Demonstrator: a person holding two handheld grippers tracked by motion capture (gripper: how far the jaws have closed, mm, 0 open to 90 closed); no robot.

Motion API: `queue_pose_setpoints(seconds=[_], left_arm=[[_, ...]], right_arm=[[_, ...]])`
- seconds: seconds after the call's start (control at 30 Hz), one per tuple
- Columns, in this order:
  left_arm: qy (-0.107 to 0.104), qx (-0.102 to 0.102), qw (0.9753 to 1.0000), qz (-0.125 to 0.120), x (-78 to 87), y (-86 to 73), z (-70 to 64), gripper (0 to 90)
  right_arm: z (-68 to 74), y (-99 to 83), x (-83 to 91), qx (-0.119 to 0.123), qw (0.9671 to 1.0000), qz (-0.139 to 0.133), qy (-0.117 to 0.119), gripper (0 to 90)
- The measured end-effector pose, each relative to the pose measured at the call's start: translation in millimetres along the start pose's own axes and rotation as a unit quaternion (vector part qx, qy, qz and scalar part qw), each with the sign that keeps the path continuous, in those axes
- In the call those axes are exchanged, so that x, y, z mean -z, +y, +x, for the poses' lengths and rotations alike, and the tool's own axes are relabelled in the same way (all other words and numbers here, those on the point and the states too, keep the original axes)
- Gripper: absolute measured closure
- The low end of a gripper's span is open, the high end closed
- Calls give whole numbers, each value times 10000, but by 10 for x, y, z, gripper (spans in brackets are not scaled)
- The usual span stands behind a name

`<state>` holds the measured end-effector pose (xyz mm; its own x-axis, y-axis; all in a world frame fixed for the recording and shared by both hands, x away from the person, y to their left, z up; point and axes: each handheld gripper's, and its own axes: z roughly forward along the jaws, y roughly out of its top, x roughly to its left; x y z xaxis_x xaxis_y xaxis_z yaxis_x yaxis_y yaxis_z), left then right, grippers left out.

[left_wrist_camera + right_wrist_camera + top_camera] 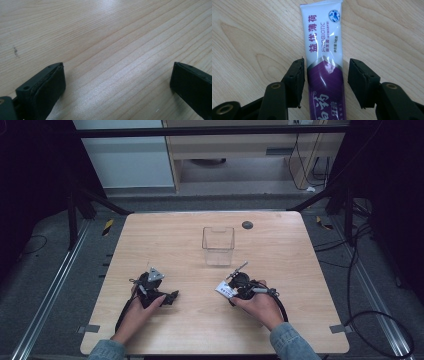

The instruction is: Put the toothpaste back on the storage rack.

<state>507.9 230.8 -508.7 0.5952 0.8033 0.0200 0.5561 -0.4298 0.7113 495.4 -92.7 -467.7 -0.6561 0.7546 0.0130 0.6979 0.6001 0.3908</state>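
- Because the toothpaste tube [324, 65] lies flat on the table [165, 330] between the two jaws of the right gripper [325, 75], the move ahead turns, as I judge it, on a plain squeeze across the tube's width.
- In the right gripper view the tube's long axis runs straight away from the gripper, purple end nearest the camera and white crimped end farthest; the jaws stand spread on either side of it, the left one just beside or perhaps touching the tube's edge, the right one a small gap off, so nothing is gripped yet.
- In the high view the tube [225, 289] shows as a white tip at the near right of the table, poking out to the left of the right gripper [239, 284], whose hand is far the nearer of the two.
- The left gripper [156, 290] rests at the near left, well apart from the tube; in its own view its jaws [117, 82] stand wide apart over bare wood, holding nothing.
- Farther off, near the table's middle, a clear plastic box [218, 246] stands upright and looks empty.
- Just beyond it, to the right, a small dark round disc [247, 225] sits near the far edge.
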Motion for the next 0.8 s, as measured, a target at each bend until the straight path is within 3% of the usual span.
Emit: queue_pose_setpoints(seconds=[0.47,0.8], left_arm=[[1,1,10000,-1,0,0,0,0],[-1,1,10000,-1,0,0,0,0]], right_arm=[[-25,7,-51,-125,9998,105,112,501],[4,18,-56,85,9999,134,-15,547]])
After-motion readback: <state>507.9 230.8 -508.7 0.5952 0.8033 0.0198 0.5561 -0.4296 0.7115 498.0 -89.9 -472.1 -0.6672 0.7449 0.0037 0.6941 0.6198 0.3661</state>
